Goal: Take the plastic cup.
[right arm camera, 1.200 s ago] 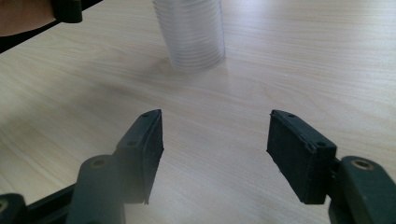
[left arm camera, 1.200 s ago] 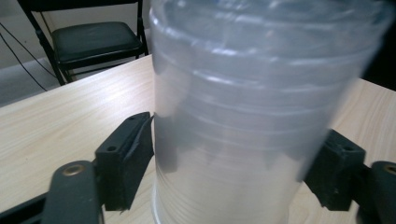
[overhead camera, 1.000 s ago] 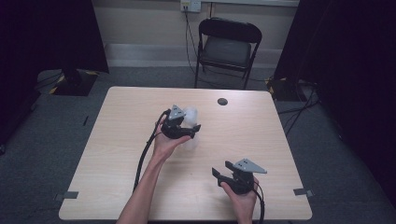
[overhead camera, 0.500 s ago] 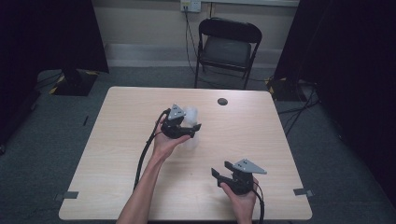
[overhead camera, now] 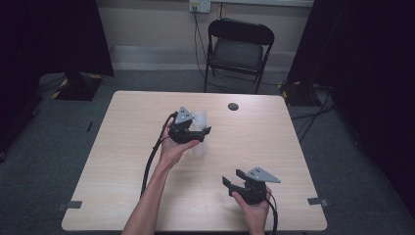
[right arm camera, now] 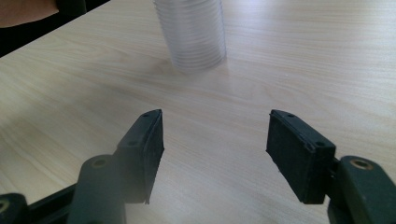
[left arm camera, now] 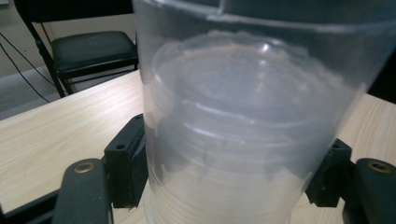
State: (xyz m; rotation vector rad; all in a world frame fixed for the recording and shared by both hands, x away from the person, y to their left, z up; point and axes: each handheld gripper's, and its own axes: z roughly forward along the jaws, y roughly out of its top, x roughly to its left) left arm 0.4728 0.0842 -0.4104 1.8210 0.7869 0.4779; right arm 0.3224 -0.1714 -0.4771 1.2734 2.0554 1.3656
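Left gripper (overhead camera: pixel 198 133) clamped, right gripper (overhead camera: pixel 234 178) agape

Most of the table (overhead camera: pixel 122 161) lies bare, so there is free passage along its left side, its near edge and the far right corner. The stack of clear plastic cups (overhead camera: pixel 199 132) stands upright near the middle with the left gripper (overhead camera: pixel 198 134) closed around it, blocking that spot. A small dark disc (overhead camera: pixel 233 106) lies near the far edge. Between the stack and the right gripper (overhead camera: pixel 234 178), whose jaws stand apart with nothing between them, the wood is open. Beyond the far edge stands a folding chair (overhead camera: pixel 237 51).
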